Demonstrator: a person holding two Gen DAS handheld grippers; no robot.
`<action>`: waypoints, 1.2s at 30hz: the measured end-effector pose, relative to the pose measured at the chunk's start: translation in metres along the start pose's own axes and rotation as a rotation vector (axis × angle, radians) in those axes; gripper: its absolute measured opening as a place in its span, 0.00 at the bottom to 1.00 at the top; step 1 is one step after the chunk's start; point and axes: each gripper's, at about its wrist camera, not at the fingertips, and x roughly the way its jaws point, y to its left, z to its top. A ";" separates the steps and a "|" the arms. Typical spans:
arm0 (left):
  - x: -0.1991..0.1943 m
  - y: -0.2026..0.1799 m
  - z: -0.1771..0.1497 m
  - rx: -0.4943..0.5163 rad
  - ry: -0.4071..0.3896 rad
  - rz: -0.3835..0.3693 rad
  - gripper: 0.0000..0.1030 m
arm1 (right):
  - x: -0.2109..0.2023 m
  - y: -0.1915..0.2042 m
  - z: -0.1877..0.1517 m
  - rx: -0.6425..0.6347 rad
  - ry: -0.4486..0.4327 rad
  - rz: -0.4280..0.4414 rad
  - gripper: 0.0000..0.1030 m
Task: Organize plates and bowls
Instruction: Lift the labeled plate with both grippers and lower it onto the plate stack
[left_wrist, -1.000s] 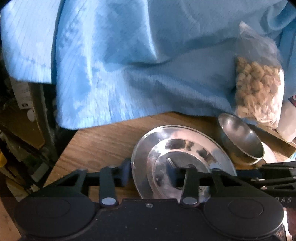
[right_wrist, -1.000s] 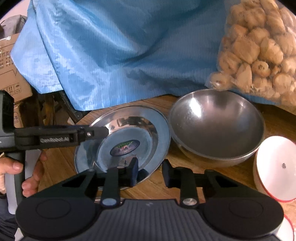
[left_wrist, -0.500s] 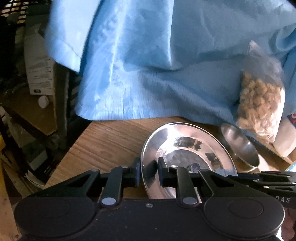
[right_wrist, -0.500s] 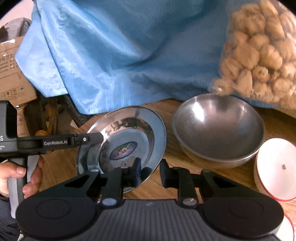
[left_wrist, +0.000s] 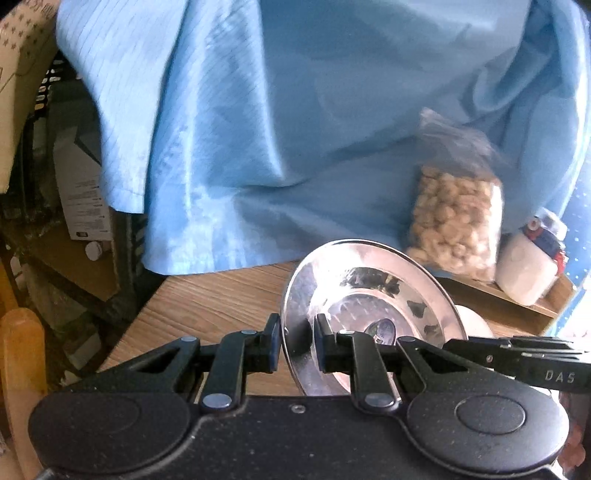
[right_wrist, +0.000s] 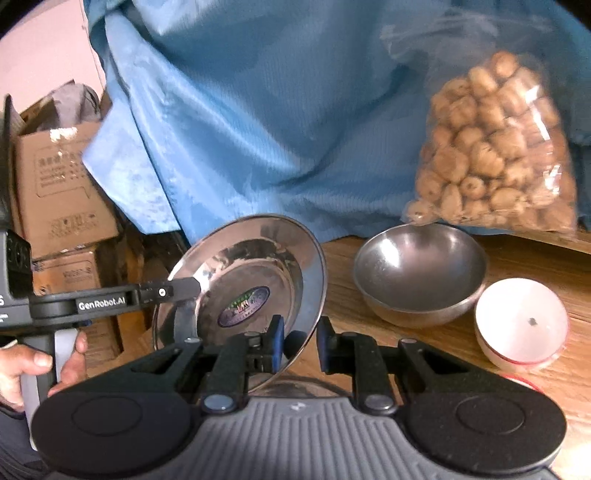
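Both claws are lifting one shiny plate (right_wrist: 255, 291) off the wooden table (right_wrist: 517, 266) — that looks like the step now. The left claw (left_wrist: 295, 345) has just squeezed in and pinches the plate's rim. The right claw (right_wrist: 300, 341) has just squeezed in too, gripping the near edge. The plate tilts up between them. Just past the right claw, to its right, sit a metal bowl (right_wrist: 419, 275) and a white bowl (right_wrist: 521, 321). Next, I think — carry the plate level to its spot, both claws moving together.
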 end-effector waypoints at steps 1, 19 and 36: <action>-0.003 -0.005 -0.002 0.005 0.001 -0.006 0.19 | -0.008 -0.001 -0.001 0.001 -0.009 -0.001 0.20; -0.030 -0.082 -0.058 0.111 0.086 -0.049 0.20 | -0.098 -0.031 -0.066 0.123 -0.032 -0.030 0.19; -0.039 -0.078 -0.076 0.110 0.140 0.006 0.21 | -0.098 -0.023 -0.093 0.127 0.023 -0.035 0.20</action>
